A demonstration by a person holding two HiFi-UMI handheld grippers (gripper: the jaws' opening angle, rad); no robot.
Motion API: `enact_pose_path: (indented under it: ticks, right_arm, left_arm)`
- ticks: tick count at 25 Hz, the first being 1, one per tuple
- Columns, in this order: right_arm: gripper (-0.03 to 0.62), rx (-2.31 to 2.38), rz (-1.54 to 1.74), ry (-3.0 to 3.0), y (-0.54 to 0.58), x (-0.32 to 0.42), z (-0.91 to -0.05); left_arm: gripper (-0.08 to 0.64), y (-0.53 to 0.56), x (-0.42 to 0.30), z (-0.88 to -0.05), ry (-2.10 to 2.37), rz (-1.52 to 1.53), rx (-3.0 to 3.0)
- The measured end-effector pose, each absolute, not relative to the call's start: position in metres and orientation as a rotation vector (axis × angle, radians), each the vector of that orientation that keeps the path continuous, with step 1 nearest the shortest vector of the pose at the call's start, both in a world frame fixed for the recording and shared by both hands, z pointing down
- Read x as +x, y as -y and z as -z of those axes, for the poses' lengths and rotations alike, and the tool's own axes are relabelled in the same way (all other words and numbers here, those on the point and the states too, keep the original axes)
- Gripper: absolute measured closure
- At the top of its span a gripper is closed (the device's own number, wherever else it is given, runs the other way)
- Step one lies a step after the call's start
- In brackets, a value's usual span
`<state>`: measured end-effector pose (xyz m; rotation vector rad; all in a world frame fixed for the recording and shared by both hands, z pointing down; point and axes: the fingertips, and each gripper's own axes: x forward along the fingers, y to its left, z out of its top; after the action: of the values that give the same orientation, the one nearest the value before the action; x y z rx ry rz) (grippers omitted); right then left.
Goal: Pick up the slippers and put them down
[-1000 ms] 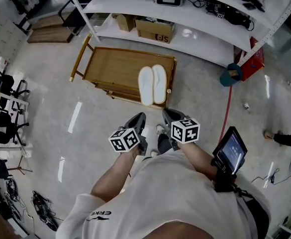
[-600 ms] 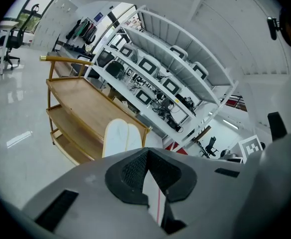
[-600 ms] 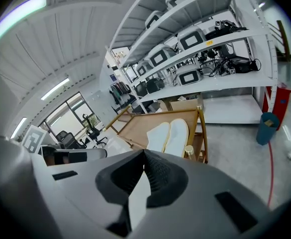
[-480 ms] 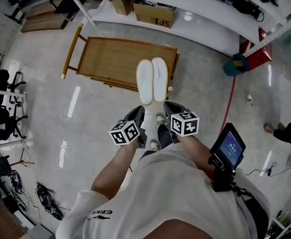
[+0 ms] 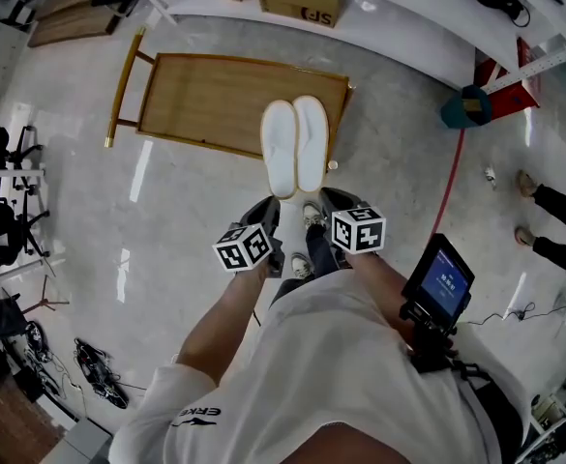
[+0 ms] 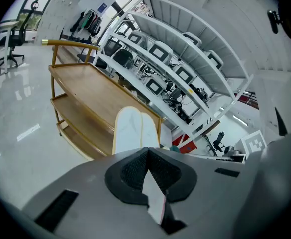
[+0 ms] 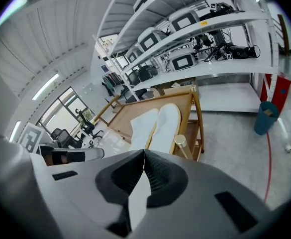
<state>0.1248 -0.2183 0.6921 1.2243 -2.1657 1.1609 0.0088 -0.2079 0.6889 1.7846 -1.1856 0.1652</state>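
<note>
Two white slippers (image 5: 281, 153) (one pair), one wooden cart (image 5: 205, 95), two cardboard boxes (image 5: 297, 1), one teal bin (image 5: 466, 106)

1. In the head view, the left gripper (image 5: 269, 211) and the right gripper (image 5: 335, 203) are covering the near ends of the slippers (image 5: 297, 148).
2. In each gripper view, that gripper's own grey body is blocking the slippers' near ends.
3. The wooden cart (image 5: 205, 90) is hiding its lower shelves beneath its top board in the head view.
4. A bystander (image 5: 558, 216) is being cut off by the right edge, with only legs and feet showing.
5. The cardboard box (image 5: 300, 3) is being cropped by the top edge.
6. The handheld screen (image 5: 441, 280) is showing print too small to read.
</note>
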Motion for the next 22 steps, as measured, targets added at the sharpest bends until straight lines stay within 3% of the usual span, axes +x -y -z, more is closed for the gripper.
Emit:
enact_pose_path:
  ticks: [16,20,22]
  right_arm:
    - [0.582,1.225,-1.228,2.070,0.232,0.136,-0.744]
    - [0.488,1.220,-1.279,2.072,0.233,0.137,-0.751]
    - [0.471,1.214,-1.308,2.076,0.236,0.135,-0.753]
  left_arm:
    - [0.534,0.208,-0.003,-0.754,1.177,-0.288,1.682]
    - [0.445,0.208,0.000,-0.760,1.147,-0.238,1.665]
    - [0.420,0.211,0.002,-0.763,1.128,-0.215,1.665]
